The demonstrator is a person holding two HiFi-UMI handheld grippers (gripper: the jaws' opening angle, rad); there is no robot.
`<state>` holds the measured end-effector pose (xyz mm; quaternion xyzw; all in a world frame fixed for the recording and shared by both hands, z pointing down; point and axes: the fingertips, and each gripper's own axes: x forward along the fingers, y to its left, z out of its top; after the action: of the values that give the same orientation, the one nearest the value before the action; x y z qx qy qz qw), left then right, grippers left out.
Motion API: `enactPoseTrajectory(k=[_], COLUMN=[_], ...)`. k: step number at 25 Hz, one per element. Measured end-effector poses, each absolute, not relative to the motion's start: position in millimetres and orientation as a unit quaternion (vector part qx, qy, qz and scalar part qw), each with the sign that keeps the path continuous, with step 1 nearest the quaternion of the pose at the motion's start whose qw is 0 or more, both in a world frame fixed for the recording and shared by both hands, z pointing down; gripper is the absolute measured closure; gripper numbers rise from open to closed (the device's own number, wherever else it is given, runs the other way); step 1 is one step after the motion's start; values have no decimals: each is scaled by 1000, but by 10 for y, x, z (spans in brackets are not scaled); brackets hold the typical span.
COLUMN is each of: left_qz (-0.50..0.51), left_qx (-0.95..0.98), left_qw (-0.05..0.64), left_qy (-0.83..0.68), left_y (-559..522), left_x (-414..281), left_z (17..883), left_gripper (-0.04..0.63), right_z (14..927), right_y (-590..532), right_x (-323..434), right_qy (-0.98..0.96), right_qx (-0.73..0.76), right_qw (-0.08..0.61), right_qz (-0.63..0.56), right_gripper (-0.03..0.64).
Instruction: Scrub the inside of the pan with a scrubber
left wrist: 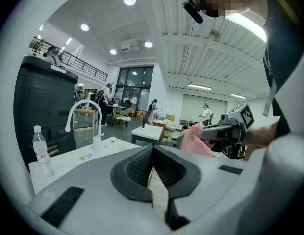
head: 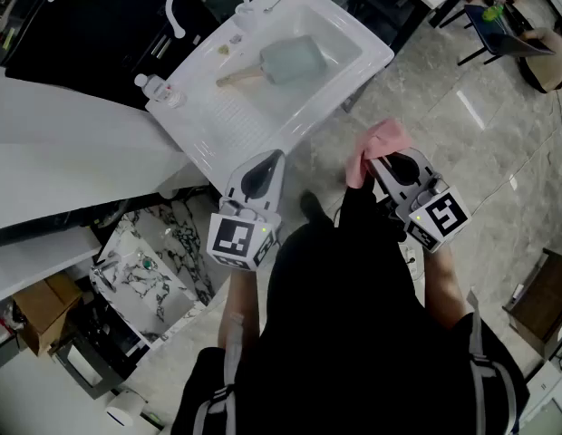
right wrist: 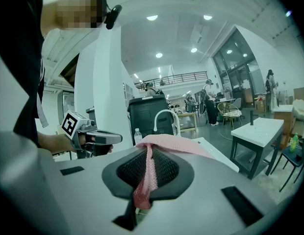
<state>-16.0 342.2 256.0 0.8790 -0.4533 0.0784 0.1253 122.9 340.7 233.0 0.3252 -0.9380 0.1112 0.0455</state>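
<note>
My right gripper (right wrist: 148, 155): jaws clamped on pink scrubber (head: 382, 140); left gripper (left wrist: 152, 156): jaws closed, empty; pan (head: 295, 60) in sink (head: 376, 53).

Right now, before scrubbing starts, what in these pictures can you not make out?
Inside of the pan: head view, too small to tell clean or dirty.
The pan in the left gripper view: the sink rim hides it.
Fingers of the right gripper: head view, the pink scrubber covers their tips.

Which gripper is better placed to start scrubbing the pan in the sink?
Right: the right gripper clamps the pink scrubber, while the left gripper is shut and empty.
</note>
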Motion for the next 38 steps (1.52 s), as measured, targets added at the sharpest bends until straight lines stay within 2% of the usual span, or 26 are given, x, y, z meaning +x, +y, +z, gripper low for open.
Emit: enactPoseTrajectory(k=[7,17,23,38], left_qz=[79,103,126,223], left_qx=[877,873,858,774], left_qw=[132,162,178,225], left_qy=[-454,-449,-466,-547], left_y=[3373,3152,2638,1157], left_x=[-240,-225,-255,-1135], left_z=[2553,2871,3066,4192], left_gripper=[563,563,563,561], right_z=[2354,2411,2724,3175], right_y=[3372,3168,2581,964], right_x=[1129,1114,1089,580], right_qy=[-939,-934,-932,-949], right_qx=[321,327,319,229], right_qw=[72,45,64,129], right_qz=[101,133,163,176], right_gripper=[580,580,581,580])
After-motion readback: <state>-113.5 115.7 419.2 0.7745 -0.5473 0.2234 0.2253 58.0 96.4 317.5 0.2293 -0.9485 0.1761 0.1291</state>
